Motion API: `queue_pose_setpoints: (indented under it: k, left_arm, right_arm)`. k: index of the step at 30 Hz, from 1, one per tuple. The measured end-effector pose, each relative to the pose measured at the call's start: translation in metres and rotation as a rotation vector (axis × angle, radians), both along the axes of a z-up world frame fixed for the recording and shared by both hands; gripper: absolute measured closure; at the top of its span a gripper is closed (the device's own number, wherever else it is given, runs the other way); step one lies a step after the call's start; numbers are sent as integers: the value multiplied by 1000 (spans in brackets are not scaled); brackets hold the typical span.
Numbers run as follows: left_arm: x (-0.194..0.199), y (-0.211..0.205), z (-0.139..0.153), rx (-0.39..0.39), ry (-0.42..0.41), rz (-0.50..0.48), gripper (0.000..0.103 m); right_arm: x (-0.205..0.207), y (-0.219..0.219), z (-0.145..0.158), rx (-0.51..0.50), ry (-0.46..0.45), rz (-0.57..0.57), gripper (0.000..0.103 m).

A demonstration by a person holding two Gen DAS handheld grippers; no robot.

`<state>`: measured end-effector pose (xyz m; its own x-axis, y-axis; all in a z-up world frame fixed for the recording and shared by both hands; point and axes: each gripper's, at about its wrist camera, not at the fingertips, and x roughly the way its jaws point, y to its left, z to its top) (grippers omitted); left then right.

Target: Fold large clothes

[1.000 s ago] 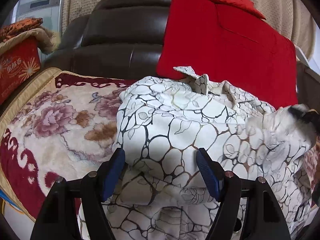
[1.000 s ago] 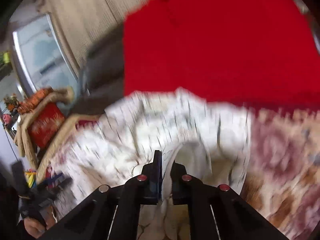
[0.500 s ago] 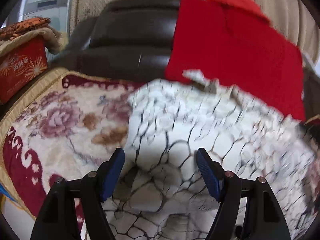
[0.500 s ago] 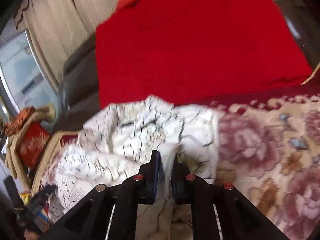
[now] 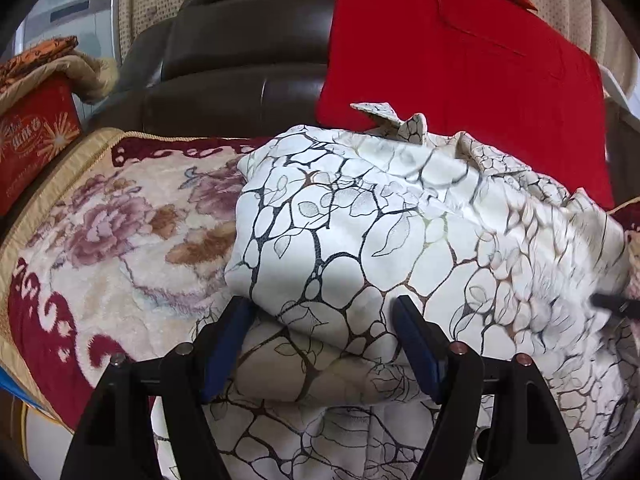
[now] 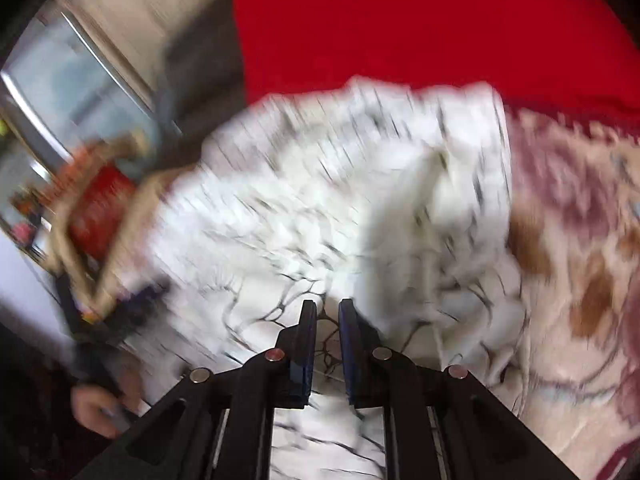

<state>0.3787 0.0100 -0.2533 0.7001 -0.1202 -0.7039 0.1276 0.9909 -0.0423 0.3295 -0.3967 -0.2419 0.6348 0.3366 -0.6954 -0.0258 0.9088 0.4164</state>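
White fabric veined with dark, branching lines makes up the garment (image 5: pixel 360 248), which lies in a rumpled heap on the floral blanket (image 5: pixel 100 232); the landmark for all positions below is this garment. Behind it stands a dark leather sofa back (image 5: pixel 248 60), and a red cloth (image 5: pixel 460 60) is draped on that back, its lower edge just behind the garment's collar (image 5: pixel 394 120). Off to the garment's left sits a red box (image 5: pixel 32 140) with folded cloth on top.

Left gripper (image 5: pixel 324 312): jaws spread wide, the blue pads (image 5: pixel 224 340) flanking a thick fold at the garment's near edge; the fold bulges between them, and the left pad sits against its edge.

Right gripper (image 6: pixel 327 312): the view is motion-blurred. Jaws nearly together with a narrow slot between; patterned cloth shows through the slot, but whether the pads pinch it cannot be told. The garment (image 6: pixel 340 200) fills the view ahead, with the blanket (image 6: pixel 580 260) to the garment's right and the red cloth (image 6: pixel 420 20) behind it.
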Motion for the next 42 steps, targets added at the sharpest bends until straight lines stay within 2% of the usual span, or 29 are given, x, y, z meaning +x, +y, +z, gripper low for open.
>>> queue_pose_setpoints:
  k: [3,7,10,14,17,20,22,24,27,30,34,37,38,39,40,41,42]
  left_arm:
    - [-6,1,13,-16,-75,-8,28]
    - [-3,0,28,-56,-149,-3,26]
    - [16,-1,22,-57,-114,26,25]
    - [42,4,-6,-50,47,91,24]
    - [40,2,-6,-32,27,84,24]
    - [34,3,-1,-52,9,80,24]
    - [28,3,3,-72,-3,76,24]
    - [21,-4,4,-26,-21,66,24]
    - [17,-16,-1,85,-23,41,24]
    - [15,-19,-3,124,-31,32,24]
    - [13,-18,-3,110,-23,34,23]
    - [14,-17,-4,114,-24,32,23]
    - [15,-17,-4,115,-23,32,23]
    - [15,-18,-4,115,-23,32,23]
    - [15,-17,-4,114,-23,31,23]
    - [15,-17,-4,112,-23,29,22]
    - [16,-17,-4,113,-23,29,22]
  right_arm:
    - [1,-7,8,44,-33,-10,88]
    - [-1,-20,34,78,-169,-58,89]
    - [15,-27,41,79,-197,-101,89]
    - [46,-41,13,47,-90,-185,88]
    - [49,-39,10,29,-85,-173,88]
    - [39,-31,23,16,-161,-162,86]
    - [32,-26,28,54,-195,-129,86]
    - [28,-19,27,70,-192,-82,86]
    - [23,-11,16,22,-144,-58,81]
    - [25,-8,5,-14,-84,-41,81]
    - [6,-10,19,28,-147,-60,79]
    - [-9,0,32,19,-224,-35,79]
    - [-11,5,33,11,-234,-24,76]
    - [-11,8,33,4,-226,-14,65]
    - [-8,10,29,-1,-208,-9,39]
    - [-1,13,18,-12,-155,-7,33]
    - [6,15,11,-15,-126,-4,33]
